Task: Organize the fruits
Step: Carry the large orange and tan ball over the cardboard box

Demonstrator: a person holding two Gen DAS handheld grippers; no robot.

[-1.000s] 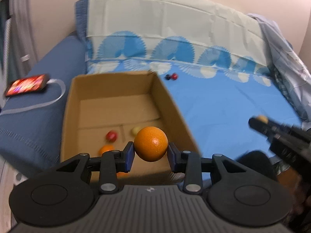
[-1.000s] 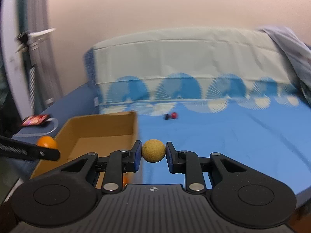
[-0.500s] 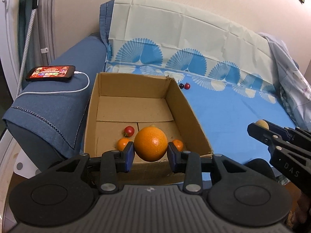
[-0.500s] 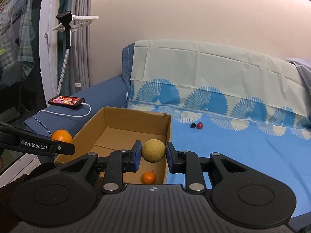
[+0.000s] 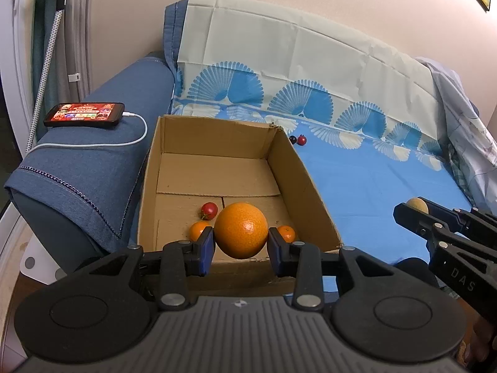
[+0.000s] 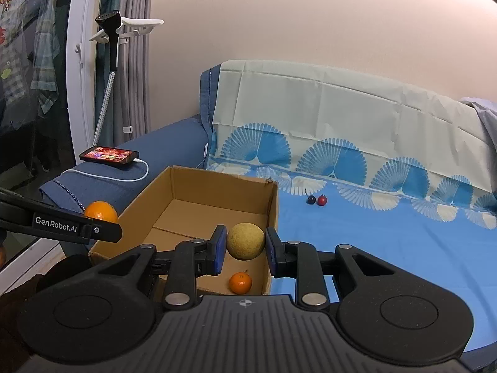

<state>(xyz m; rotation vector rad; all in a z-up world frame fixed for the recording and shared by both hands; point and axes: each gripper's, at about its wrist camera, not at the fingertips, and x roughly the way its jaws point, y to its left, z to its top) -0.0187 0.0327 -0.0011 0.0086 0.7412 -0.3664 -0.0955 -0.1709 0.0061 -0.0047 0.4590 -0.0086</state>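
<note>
My left gripper (image 5: 241,242) is shut on a large orange (image 5: 241,229), held over the near edge of an open cardboard box (image 5: 306,183) on the sofa. The box holds a small red fruit (image 5: 209,210) and two small tangerines (image 5: 198,230) (image 5: 286,233). My right gripper (image 6: 245,245) is shut on a round yellow-tan fruit (image 6: 245,241) above the box's (image 6: 192,180) near right corner, over a tangerine (image 6: 240,283). A dark fruit (image 6: 311,199) and a red fruit (image 6: 322,200) lie on the blue sheet behind the box.
A phone (image 5: 84,118) on a white charging cable (image 5: 93,145) lies on the blue sofa arm left of the box. A patterned sheet (image 5: 372,180) covers the seat and backrest. Crumpled cloth (image 5: 466,118) lies at the right. A garment steamer (image 6: 108,31) stands by the window.
Both grippers have swung left and steadied over the box, each still holding its fruit. The views have pulled back and sharpened, and the box's inside shows more fully.
</note>
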